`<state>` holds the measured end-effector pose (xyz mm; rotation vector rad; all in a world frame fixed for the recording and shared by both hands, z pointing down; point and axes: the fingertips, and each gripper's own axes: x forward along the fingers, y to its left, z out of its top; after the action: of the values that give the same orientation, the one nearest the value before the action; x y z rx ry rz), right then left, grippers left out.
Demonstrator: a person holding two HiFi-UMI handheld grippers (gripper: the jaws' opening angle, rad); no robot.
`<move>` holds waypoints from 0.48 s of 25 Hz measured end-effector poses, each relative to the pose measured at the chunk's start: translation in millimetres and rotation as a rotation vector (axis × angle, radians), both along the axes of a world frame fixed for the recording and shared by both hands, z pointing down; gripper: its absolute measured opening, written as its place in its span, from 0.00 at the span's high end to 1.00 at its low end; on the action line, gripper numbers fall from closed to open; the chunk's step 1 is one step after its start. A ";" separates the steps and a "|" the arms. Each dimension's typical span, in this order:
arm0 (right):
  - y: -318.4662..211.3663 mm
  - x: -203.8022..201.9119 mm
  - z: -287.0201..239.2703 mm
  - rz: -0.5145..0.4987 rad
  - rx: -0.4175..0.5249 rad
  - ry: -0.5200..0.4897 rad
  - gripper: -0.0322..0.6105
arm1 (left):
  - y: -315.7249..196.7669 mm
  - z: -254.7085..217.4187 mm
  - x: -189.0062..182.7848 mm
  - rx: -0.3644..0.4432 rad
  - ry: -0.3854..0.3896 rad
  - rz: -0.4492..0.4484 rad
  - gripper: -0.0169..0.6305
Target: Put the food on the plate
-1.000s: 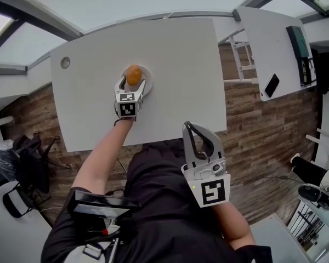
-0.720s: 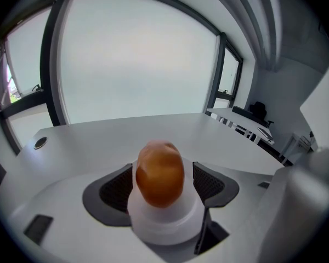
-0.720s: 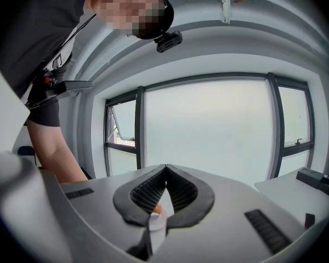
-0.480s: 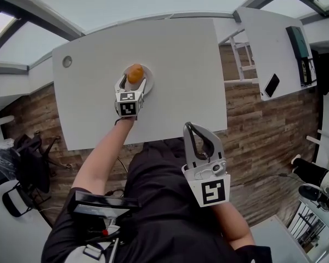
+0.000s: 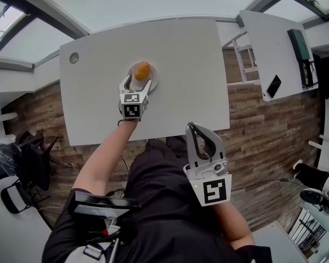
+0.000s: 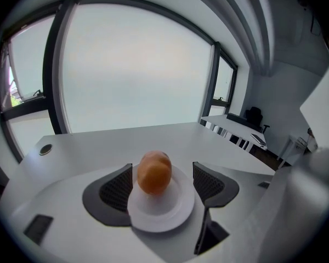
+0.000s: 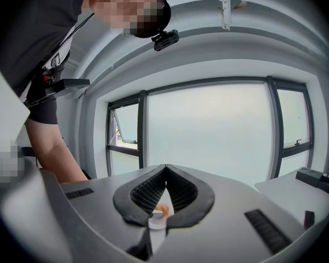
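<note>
Food (image 6: 154,171) rests on plate (image 6: 162,215), untouched by either jaw. Left tongs (image 6: 164,184) wide open, straddling plate, gripping nothing. Best move: withdraw straight back, level, avoid clipping plate rim. Right tongs (image 7: 165,175) closed, empty, short of tabletop (image 5: 181,64).

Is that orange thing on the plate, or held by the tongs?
On the plate: the orange food rests on the white plate, with the left tongs open around it.
</note>
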<state>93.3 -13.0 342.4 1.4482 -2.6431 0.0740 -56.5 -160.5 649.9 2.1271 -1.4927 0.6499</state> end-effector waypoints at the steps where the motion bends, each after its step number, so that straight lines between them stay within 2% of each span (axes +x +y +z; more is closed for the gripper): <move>1: 2.9 -0.2 -0.7 -0.001 0.001 -0.002 0.94 | 2.2 -2.8 -0.1 0.006 0.004 -0.002 0.46; 9: 21.2 -2.1 -11.6 -0.010 0.042 -0.022 0.94 | 19.7 -25.1 1.9 0.053 0.038 -0.009 0.46; 12: 30.8 -8.0 -14.0 -0.019 0.050 -0.026 0.94 | 32.4 -26.1 -4.0 0.046 0.030 -0.007 0.46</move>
<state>85.2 17.7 328.3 1.4460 -2.6984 0.0247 -60.5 -128.1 623.7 2.1562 -1.5120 0.5838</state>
